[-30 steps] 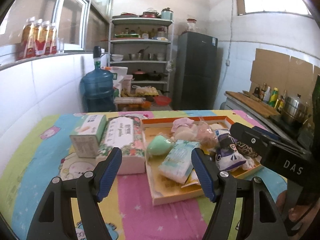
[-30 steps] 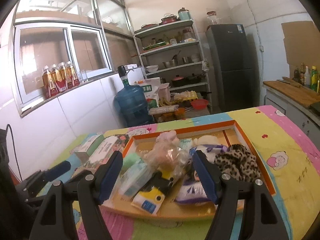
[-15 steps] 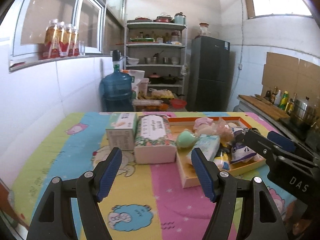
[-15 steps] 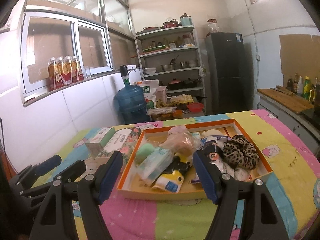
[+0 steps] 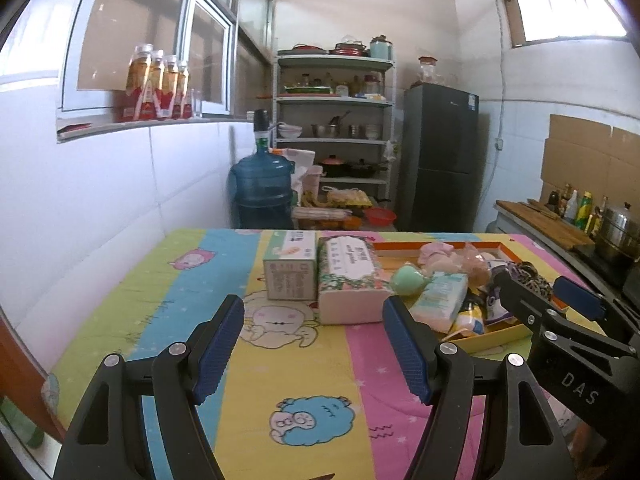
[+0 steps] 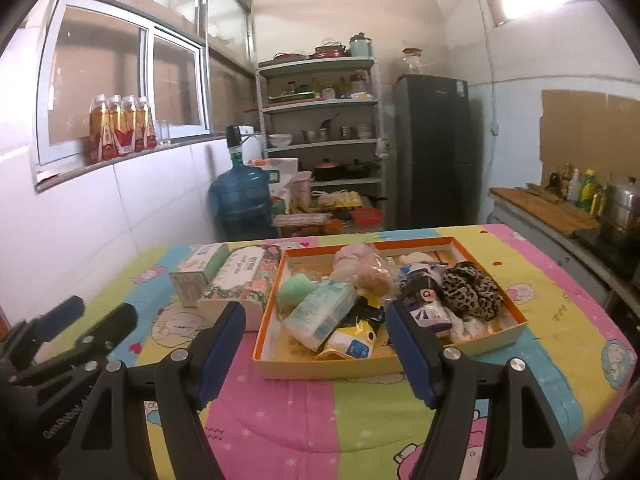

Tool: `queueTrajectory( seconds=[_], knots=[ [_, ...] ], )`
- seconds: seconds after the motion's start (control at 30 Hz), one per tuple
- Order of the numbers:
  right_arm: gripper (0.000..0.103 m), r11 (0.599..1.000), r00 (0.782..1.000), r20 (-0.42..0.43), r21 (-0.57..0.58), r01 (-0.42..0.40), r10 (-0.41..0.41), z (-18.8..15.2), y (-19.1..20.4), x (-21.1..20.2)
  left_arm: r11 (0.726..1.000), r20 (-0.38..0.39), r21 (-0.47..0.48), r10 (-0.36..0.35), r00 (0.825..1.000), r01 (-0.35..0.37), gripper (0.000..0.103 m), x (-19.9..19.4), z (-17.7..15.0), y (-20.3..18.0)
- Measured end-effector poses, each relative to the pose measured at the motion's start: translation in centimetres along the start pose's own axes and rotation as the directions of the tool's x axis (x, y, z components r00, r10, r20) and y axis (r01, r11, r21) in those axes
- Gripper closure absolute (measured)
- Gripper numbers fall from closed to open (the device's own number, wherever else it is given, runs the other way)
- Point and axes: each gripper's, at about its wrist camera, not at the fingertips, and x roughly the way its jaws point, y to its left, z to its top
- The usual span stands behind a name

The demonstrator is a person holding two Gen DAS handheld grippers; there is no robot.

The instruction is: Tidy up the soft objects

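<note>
An orange-rimmed tray [image 6: 267, 336] on the colourful cloth holds several soft things: a green sponge [image 6: 295, 289], a pale blue tissue pack [image 6: 323, 312], a pink bagged bundle [image 6: 366, 268] and a leopard-print cloth [image 6: 472, 290]. The tray also shows in the left wrist view [image 5: 496, 334]. A floral tissue box [image 5: 350, 280] and a small green-white box [image 5: 290, 270] stand left of the tray. My left gripper [image 5: 314, 342] is open and empty, short of the boxes. My right gripper [image 6: 316, 346] is open and empty, short of the tray's near edge.
The table stands against a white tiled wall at the left. A blue water jug [image 5: 260, 188], a metal shelf rack [image 5: 334, 120] and a dark fridge [image 5: 440, 156] stand beyond it. A counter with bottles and a pot [image 5: 616, 232] is at the right.
Both grippers have pulled back and up from the tray, so the tray and boxes look smaller and farther. Both stay open and empty.
</note>
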Motion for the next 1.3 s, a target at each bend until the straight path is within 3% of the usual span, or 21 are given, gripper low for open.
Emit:
queueTrajectory(
  seconds=[1.3],
  knots=[
    [0.031,0.999,0.999,-0.007,-0.014,-0.031,0.031,0.1,2.5,-0.2,1.000,0.003,-0.011,0.013,1.000,-0.013,0.030,0.1,0.0,1.7]
  ],
)
